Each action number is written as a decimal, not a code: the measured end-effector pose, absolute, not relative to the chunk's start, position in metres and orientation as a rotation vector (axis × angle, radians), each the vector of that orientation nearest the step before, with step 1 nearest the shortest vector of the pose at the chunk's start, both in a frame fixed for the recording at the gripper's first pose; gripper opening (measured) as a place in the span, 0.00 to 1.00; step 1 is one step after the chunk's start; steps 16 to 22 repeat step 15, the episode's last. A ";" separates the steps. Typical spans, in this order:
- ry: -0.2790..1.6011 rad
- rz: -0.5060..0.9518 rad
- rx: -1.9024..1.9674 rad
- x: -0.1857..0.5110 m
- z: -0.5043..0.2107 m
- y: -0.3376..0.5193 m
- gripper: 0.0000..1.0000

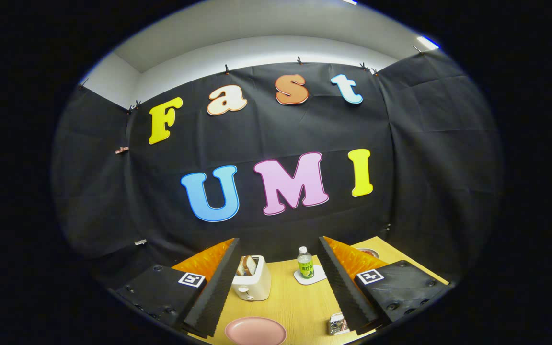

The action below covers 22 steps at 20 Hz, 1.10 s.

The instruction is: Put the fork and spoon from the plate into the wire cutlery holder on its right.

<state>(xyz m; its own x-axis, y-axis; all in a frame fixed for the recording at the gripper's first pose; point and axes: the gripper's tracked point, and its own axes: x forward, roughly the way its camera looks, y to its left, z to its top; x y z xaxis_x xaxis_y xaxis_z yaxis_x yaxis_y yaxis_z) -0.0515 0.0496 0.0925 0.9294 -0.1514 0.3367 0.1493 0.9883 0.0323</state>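
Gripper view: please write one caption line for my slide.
Open gripper above wooden table, framing toaster, bottle and pink plate.

On the table (pixel 295 299), a plate (pixel 255 330) lies nearest, between the gripper (pixel 278 287) fingers, which are spread wide; a toaster (pixel 252 279) holding bread stands beyond it to the left; a bottle (pixel 305 263) on a coaster (pixel 310 275) stands farther right; a wire cutlery holder (pixel 337 324) sits right of the plate, beside the right finger.

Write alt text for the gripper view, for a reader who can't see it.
The gripper, fingers open and holding nothing, points over a wooden table. Between the fingers lie a pink plate, a toaster holding bread, and a bottle on a coaster; a wire holder sits right of the plate.
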 end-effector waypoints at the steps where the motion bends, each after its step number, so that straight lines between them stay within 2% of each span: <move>1: -0.350 -0.169 -0.014 -0.052 0.090 0.048 0.98; 10: -0.413 -0.267 -0.086 -0.050 0.070 0.040 0.99; 22: -0.415 -0.254 -0.113 -0.047 0.065 0.043 0.99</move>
